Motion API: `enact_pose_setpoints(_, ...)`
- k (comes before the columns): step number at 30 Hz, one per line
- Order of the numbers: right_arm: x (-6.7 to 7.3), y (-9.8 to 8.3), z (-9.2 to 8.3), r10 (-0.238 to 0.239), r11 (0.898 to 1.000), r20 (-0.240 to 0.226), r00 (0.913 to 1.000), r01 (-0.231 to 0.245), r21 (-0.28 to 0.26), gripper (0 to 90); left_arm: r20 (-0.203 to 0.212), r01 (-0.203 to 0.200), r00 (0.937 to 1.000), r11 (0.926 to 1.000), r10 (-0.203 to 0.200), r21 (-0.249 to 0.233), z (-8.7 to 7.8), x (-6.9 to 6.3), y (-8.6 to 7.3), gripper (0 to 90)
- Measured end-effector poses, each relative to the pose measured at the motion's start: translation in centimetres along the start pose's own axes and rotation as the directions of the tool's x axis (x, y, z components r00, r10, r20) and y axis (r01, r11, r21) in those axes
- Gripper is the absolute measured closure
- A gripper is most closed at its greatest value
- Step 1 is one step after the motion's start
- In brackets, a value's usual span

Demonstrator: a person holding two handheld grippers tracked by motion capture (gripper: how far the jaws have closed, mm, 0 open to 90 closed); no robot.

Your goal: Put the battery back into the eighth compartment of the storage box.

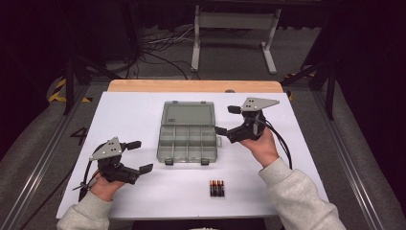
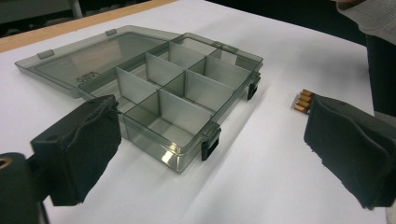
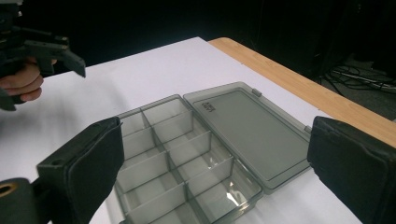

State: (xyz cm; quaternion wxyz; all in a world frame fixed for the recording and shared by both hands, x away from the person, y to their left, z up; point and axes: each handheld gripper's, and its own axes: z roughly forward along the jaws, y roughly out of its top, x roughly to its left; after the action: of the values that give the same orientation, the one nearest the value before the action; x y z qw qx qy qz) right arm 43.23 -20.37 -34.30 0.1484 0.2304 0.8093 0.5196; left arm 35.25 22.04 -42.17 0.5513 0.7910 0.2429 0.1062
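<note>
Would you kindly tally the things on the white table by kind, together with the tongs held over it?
Compartment box, lid open: 1
Batteries, lying side by side: 4
Tongs, both open and holding nothing: 2, the left tongs and the right tongs
Total: 7

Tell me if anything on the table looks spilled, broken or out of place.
Nothing stands out. The organizer box lies open and flat, its compartments empty, and the batteries sit in a neat row near the front edge of the table.
</note>
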Motion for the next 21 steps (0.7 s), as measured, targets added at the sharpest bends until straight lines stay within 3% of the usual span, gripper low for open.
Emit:
enact_pose_setpoints(2, 0.5, -0.1, -0.4, -0.023, 1.000, 0.006, 0.9997, 0.023, 0.005, 4.1, -0.009, 0.007, 0.9999, 1.0000, -0.008, -0.004, -0.2, 0.1, -0.1, 1.8)
enact_pose_setpoints(11, 1.3, -0.4, -1.5, -0.042, 0.999, -0.008, 0.9991, 0.043, 0.033, 4.0, -0.011, 0.007, 0.9999, 0.9999, -0.007, -0.008, -0.5, 0.1, -0.2, 0.4)
enact_pose_setpoints(15, 1.9, -0.3, -2.2, -0.076, 0.994, -0.038, 0.9963, 0.079, 0.069, 3.7, -0.024, 0.020, 0.9995, 0.9998, -0.020, -0.010, -0.6, 0.1, -0.2, 0.5)
enact_pose_setpoints(21, 2.8, -0.4, -2.7, -0.106, 0.984, -0.058, 0.9926, 0.113, 0.134, 3.8, -0.048, 0.008, 0.9988, 1.0000, -0.008, 0.000, -0.8, 0.0, -0.2, 1.1)
